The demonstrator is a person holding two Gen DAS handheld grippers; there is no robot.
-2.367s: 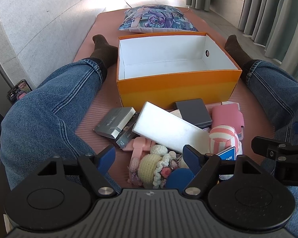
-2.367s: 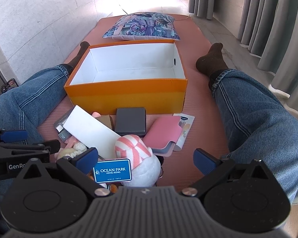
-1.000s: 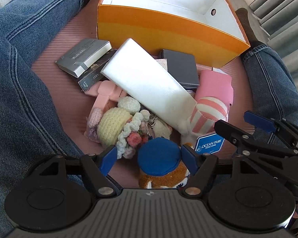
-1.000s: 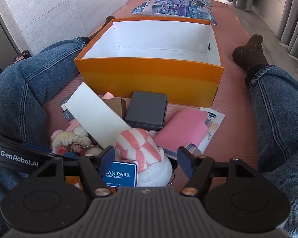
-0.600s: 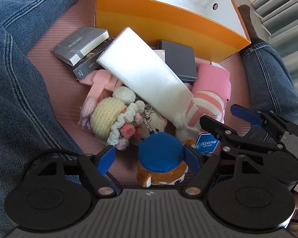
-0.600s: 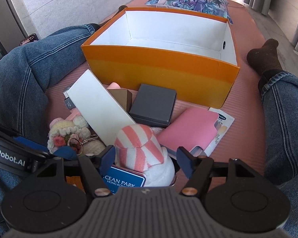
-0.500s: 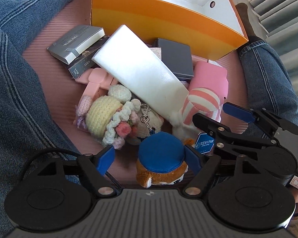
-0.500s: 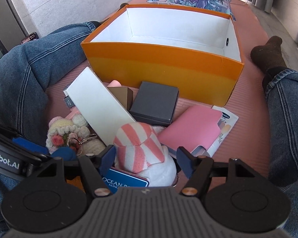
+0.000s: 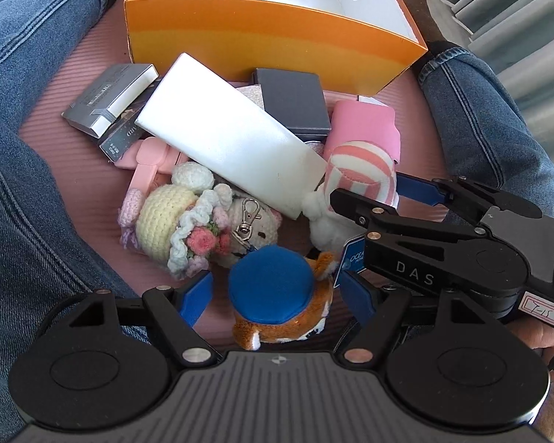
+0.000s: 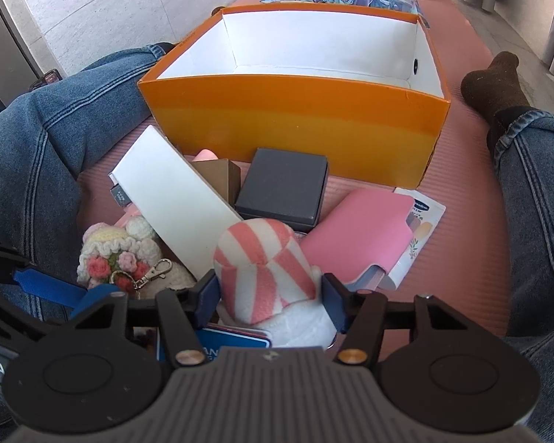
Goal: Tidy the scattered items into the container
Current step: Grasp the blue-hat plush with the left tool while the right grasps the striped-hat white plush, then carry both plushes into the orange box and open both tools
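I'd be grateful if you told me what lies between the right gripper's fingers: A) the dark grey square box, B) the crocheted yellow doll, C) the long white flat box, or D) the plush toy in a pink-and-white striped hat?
D: the right gripper straddles the plush toy in a pink-and-white striped hat, its jaws closing on either side.

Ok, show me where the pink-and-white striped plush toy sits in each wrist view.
Left wrist view: the striped plush toy is right of centre, between the right gripper's closing fingers.
Right wrist view: it sits bottom centre, between that gripper's own fingers.
Shared landmark: the orange box beyond the pile.
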